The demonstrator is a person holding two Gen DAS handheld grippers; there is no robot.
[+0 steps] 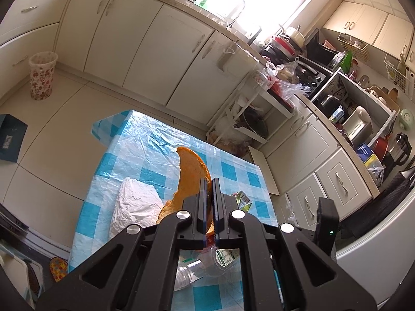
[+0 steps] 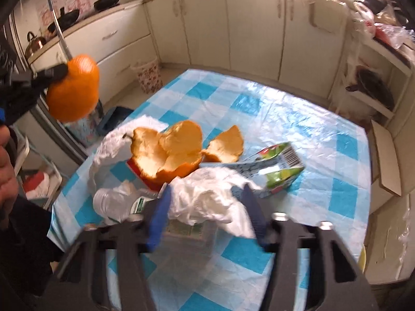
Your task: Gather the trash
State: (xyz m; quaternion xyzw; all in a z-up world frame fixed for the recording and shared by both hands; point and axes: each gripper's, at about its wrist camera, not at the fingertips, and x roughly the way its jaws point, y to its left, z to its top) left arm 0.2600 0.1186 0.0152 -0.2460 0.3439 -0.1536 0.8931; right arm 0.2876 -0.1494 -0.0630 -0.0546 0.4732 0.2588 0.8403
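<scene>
The right tool (image 2: 207, 207) is motion-blurred; whether its pads press the white plastic bag (image 2: 207, 202) between them cannot be told. An orange peel (image 1: 189, 176) is clamped in the left tool (image 1: 208, 202), held above the counter (image 2: 324, 134). More peels (image 2: 171, 153), a carton (image 2: 280, 165) and a bottle (image 2: 116, 204) lie there.

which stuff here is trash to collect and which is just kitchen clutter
Trash for the job:
- orange peel held in the left gripper
- peel pieces on the table
- white tissue between the right gripper fingers
- juice carton
- plastic bottle

Just lying about:
- floral bin
- kettle
- pans
- blue box
</scene>
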